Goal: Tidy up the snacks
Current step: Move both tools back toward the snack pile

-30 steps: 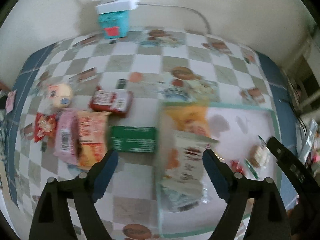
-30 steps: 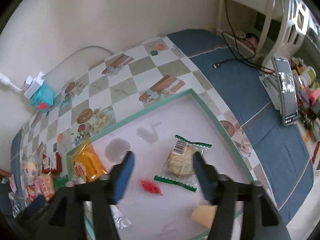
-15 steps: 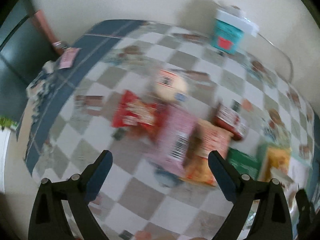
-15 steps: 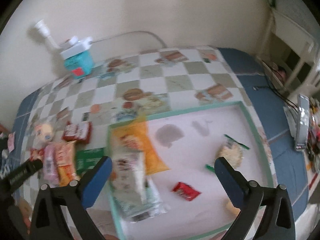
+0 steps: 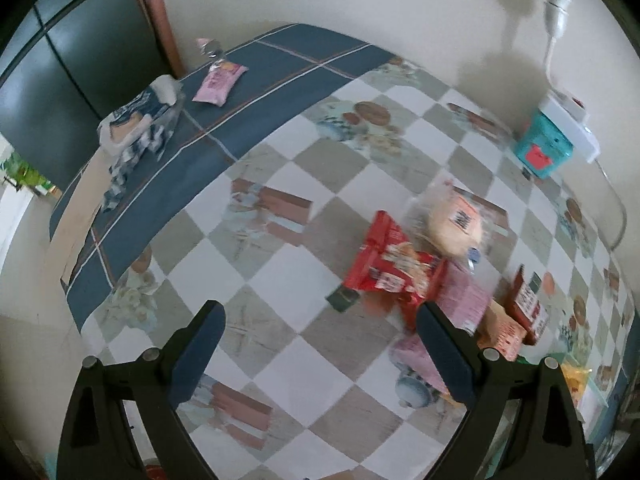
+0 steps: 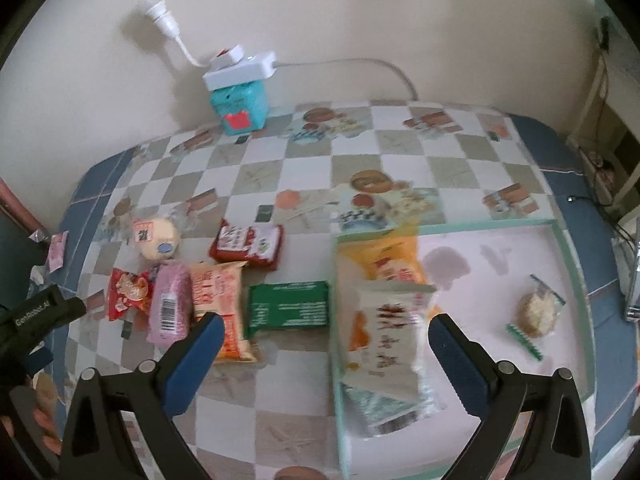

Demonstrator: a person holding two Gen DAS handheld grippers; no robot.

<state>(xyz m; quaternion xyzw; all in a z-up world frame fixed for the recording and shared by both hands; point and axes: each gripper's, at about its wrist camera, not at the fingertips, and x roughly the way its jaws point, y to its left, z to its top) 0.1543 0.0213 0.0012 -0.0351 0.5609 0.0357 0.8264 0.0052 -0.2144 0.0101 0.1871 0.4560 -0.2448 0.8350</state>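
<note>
Left gripper [image 5: 320,332] wide, jaws just opened, nothing between them, over bare checked cloth [image 5: 280,288]; open room ahead and leftward to the blue border [image 5: 248,92] at the table's edge. Red packet [image 5: 390,268] and round bun [image 5: 454,224] just right of the gripper, pink packet [image 5: 464,300] partly behind the right finger. Right gripper [image 6: 324,336] also wide, jaws just opened, empty, over the gap between the loose snacks and the tray [image 6: 576,280]; green box [image 6: 288,306] just beside the tray's left rim. In the tray: yellow bag [image 6: 384,260], white bag [image 6: 390,336] lying over it, wrapped biscuit [image 6: 536,314] well apart toward the right rim; tray floor between them bare. Seen from the left wrist only: a small pink packet [image 5: 220,80] and a crumpled wrapper [image 5: 136,120], possibly a cloth, on the far border. Seen from the right wrist only: the tray's contents.
</note>
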